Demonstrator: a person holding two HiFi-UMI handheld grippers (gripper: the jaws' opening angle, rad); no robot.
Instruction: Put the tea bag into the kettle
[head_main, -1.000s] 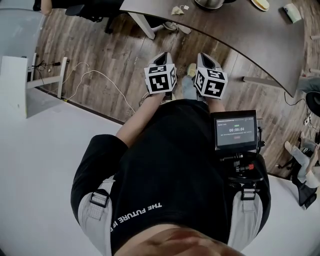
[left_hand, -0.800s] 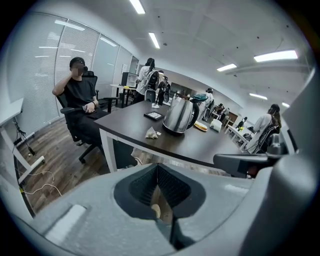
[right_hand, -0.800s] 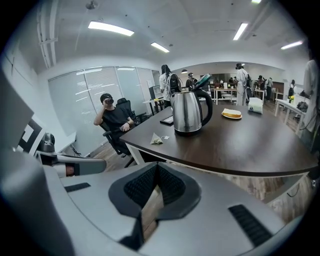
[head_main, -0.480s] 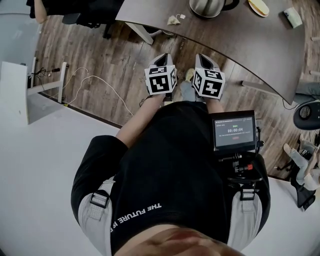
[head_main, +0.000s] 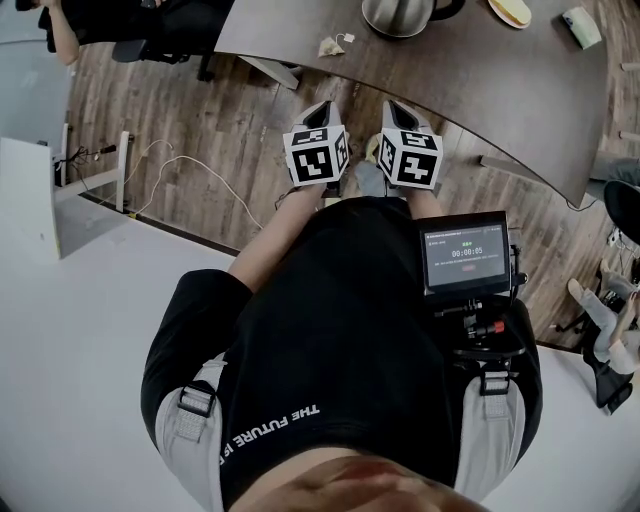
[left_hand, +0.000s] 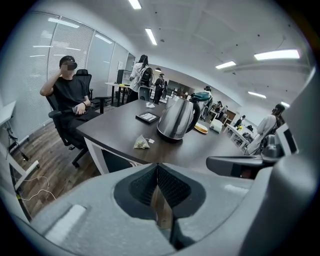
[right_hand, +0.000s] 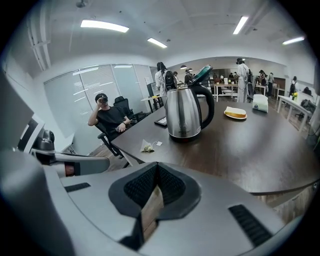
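Kettle stands on the table, and the tea bag lies to its left, apart from it, near the table's edge. Left gripper and right gripper sit side by side, just short of that edge.

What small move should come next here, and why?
Probably advance the left gripper toward the tea bag, opening its jaws: they are shut and empty, short of the table, and the bag lies near its edge, apart from the kettle.
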